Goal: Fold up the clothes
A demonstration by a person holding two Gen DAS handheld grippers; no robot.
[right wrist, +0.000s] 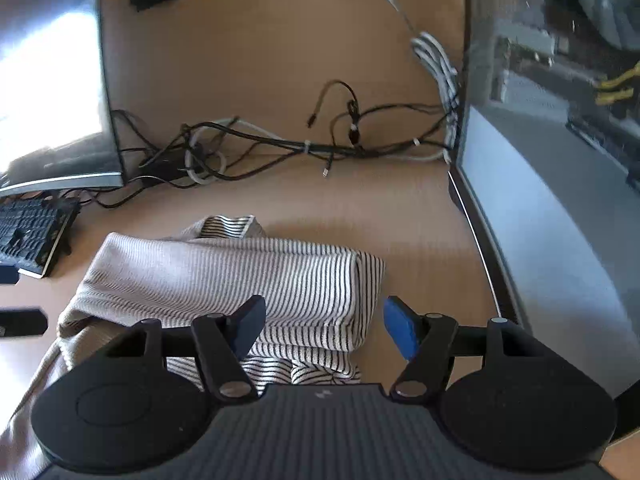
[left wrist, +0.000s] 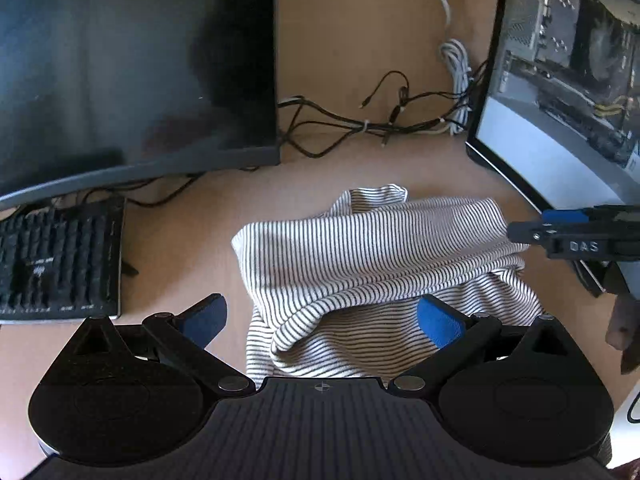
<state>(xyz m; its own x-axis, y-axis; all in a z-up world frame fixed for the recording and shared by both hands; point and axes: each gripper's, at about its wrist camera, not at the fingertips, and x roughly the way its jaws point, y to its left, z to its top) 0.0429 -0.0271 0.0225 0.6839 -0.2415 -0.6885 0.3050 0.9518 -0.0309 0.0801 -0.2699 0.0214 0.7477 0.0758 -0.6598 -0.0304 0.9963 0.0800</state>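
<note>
Both the left gripper (left wrist: 322, 322) and right gripper (right wrist: 324, 330) hang wide open, gripping nothing, over the shirt (left wrist: 372, 256), seemingly mid-fold, bunched mid-desk (left wrist: 192, 248).

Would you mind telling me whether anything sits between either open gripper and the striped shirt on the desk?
Nothing visible does. The left gripper and the right gripper both stand open directly over the striped shirt. The keyboard and the cables lie off to the side and behind it.
</note>
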